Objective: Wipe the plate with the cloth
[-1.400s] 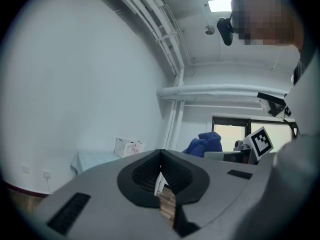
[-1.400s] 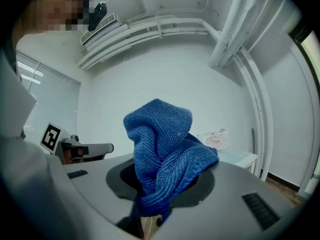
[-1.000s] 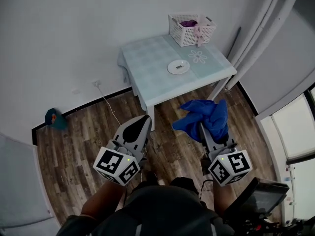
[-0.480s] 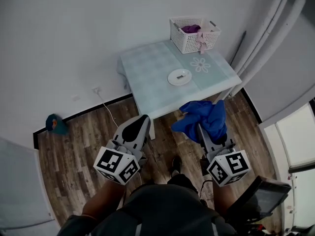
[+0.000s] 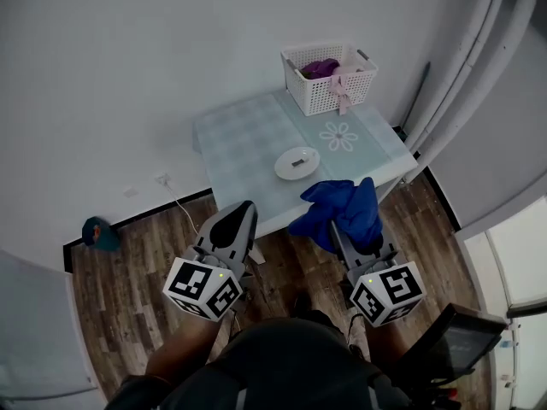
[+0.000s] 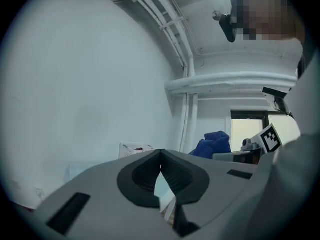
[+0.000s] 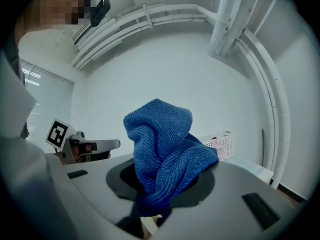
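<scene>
Our right gripper (image 5: 342, 229) pinches the blue cloth (image 5: 342, 210) between its jaws; the cloth bunches up over the jaw tips and hangs down on both sides of them. In the right gripper view the same cloth (image 7: 162, 149) rises in a folded peak straight out of the jaws. Our left gripper (image 5: 244, 209) holds nothing, its jaws pressed together at the tips.

The plate (image 5: 297, 162) lies ahead of both grippers, just beyond the cloth and a little to the left of the right gripper's line. It sits on the pale table (image 5: 239, 143) and carries a small dark patch at its middle that we cannot identify. Farther ahead of the right gripper, past the plate, a white slatted basket (image 5: 329, 92) stands at the table's far edge. Inside it we see purple fabric (image 5: 320, 65), and a pink strip (image 5: 342, 92) hangs down its near wall. Well off to the left of the left gripper, a small teal object (image 5: 98, 231) lies on the wooden floor (image 5: 128, 289).
</scene>
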